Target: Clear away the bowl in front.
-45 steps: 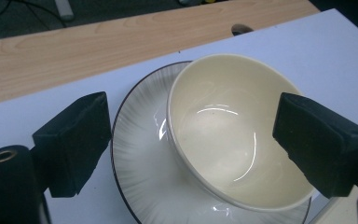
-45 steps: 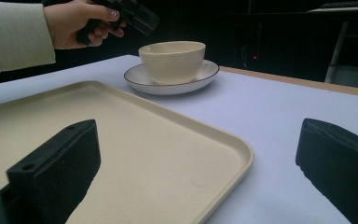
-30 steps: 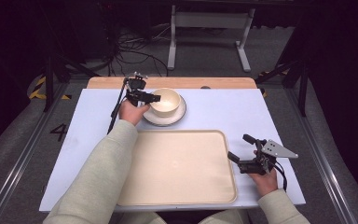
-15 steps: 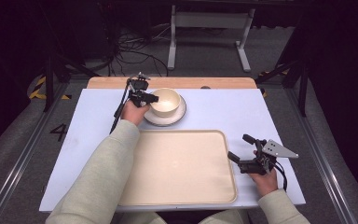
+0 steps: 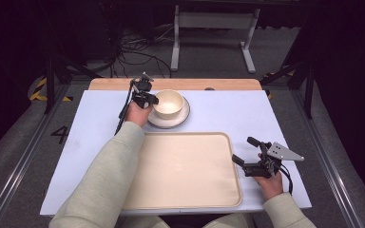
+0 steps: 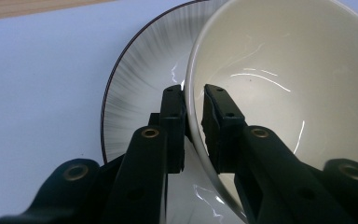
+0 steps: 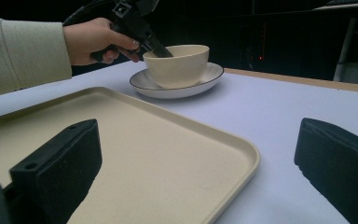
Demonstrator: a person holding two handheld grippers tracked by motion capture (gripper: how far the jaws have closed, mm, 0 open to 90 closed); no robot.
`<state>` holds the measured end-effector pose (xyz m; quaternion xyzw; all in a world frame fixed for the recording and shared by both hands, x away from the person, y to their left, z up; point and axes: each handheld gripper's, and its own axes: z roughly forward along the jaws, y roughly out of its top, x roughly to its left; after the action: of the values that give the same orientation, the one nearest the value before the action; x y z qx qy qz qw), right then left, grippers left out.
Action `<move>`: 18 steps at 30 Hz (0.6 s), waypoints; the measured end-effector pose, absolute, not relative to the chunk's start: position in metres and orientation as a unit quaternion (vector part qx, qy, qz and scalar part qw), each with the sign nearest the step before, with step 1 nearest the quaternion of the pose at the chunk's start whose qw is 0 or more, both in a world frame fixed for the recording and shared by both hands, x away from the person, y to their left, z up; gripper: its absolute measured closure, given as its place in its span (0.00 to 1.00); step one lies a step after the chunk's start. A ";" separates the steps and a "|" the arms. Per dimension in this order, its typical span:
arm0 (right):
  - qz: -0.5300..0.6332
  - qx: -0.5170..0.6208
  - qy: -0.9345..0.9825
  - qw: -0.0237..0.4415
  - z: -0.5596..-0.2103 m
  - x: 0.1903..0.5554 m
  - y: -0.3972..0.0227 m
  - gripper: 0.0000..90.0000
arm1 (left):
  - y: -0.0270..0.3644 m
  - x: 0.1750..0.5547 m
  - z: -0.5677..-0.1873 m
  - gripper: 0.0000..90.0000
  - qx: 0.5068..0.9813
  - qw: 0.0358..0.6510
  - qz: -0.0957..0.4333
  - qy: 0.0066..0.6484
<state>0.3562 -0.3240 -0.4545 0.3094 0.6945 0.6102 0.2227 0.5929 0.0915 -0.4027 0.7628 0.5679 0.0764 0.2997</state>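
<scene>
1. The left hand-held gripper point(image 6: 194, 100) is nearly closed, its jaws pinching the bowl point(image 6: 289, 84) by its rim, one jaw inside and one outside.
2. The bowl sits on a saucer point(image 5: 184, 114) at the far side of the tabletop point(image 5: 228, 114).
3. The right hand-held gripper point(image 5: 245, 152) is wide open and holds nothing, just beside the tray point(image 5: 185, 171).

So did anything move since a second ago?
Hardly anything. The left gripper is still closed on the rim of the bowl, one jaw inside and one outside, and the bowl still sits on its plate. The right gripper stays open beside the tray.
</scene>
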 end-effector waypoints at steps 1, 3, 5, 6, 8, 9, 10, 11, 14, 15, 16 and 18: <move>0.610 0.309 0.695 0.222 -0.455 0.356 -0.324 0.01 | 0.091 0.593 -0.402 0.89 0.761 0.298 0.079 0.570; 0.610 0.309 0.695 0.222 -0.455 0.356 -0.324 0.01 | 0.089 0.593 -0.402 0.91 0.760 0.295 0.083 0.573; 0.611 0.310 0.694 0.222 -0.455 0.356 -0.324 0.01 | 0.088 0.594 -0.402 0.92 0.757 0.297 0.082 0.576; 0.611 0.309 0.694 0.222 -0.455 0.356 -0.324 0.01 | 0.088 0.594 -0.402 0.92 0.755 0.297 0.081 0.579; 0.612 0.309 0.694 0.221 -0.455 0.356 -0.324 0.01 | 0.088 0.593 -0.402 0.92 0.754 0.298 0.081 0.580; 0.612 0.309 0.694 0.221 -0.455 0.356 -0.324 0.01 | 0.088 0.593 -0.402 0.93 0.754 0.298 0.080 0.580; 0.612 0.309 0.694 0.222 -0.455 0.356 -0.324 0.01 | 0.088 0.593 -0.402 0.93 0.753 0.299 0.080 0.581; 0.612 0.309 0.694 0.221 -0.454 0.356 -0.324 0.01 | 0.089 0.593 -0.402 0.93 0.752 0.299 0.078 0.582; 0.611 0.309 0.694 0.221 -0.455 0.356 -0.324 0.01 | 0.090 0.593 -0.401 0.93 0.748 0.302 0.077 0.586; 0.611 0.309 0.694 0.221 -0.455 0.356 -0.324 0.01 | 0.091 0.592 -0.401 0.93 0.747 0.304 0.075 0.586; 0.611 0.309 0.694 0.221 -0.454 0.356 -0.324 0.01 | 0.092 0.592 -0.400 0.92 0.747 0.305 0.075 0.585; 0.611 0.309 0.694 0.221 -0.455 0.356 -0.324 0.01 | 0.093 0.592 -0.398 0.92 0.745 0.310 0.072 0.586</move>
<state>0.3560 -0.3240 -0.4546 0.3092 0.6940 0.6114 0.2214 0.5916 0.0933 -0.3984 0.7449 0.5864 0.0719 0.3101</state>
